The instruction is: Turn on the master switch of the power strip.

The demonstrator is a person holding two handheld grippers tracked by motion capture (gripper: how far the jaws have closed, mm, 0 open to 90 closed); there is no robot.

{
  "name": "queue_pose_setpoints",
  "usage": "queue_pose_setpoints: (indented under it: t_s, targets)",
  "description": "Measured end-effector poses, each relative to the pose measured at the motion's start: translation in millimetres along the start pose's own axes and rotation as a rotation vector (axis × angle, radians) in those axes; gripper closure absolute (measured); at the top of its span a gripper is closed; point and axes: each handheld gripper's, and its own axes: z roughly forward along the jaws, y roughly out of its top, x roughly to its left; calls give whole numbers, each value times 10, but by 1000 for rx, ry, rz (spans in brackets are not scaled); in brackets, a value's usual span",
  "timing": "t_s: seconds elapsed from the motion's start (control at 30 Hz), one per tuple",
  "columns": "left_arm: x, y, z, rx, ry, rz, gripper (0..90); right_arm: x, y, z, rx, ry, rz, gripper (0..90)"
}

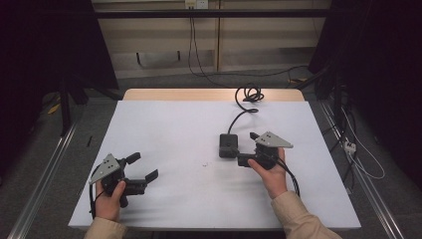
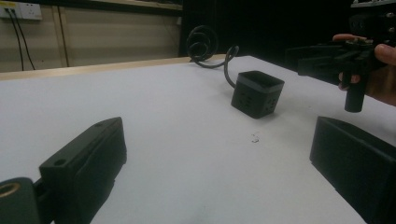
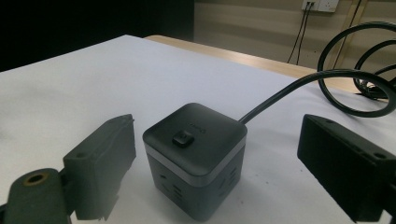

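The right gripper (image 3: pixel 210 163) has its jaws spread wide with the power cube (image 3: pixel 195 156) sitting between them, untouched, probably lined up for a grasp. The left gripper (image 1: pixel 142 168) waits released and empty, well apart from the cube, whose cord (image 1: pixel 240 114) trails away beyond the fingers.

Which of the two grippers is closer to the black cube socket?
The right gripper: the cube socket sits just ahead of its open jaws. The left gripper is open too, far across the table.

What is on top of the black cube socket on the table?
The cube socket carries one small button in the middle of its top and faint lettering, too small to read. Its underside is hidden against the table.
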Motion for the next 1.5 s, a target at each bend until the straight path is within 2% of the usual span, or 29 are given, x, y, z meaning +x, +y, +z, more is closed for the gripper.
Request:
queue_pose_setpoints:
  t_s: [0.9, 1.2, 1.5]
  targets:
    - [-1, 1, -1, 0, 6, -2, 33, 10, 48, 117, 8, 1, -2, 202]
    - [1, 1, 1, 7, 4, 6, 33, -14, 42, 131, 15, -1, 0, 277]
    - [0, 0, 4, 4, 3, 6, 33, -35, 51, 136, 20, 14, 32, 383]
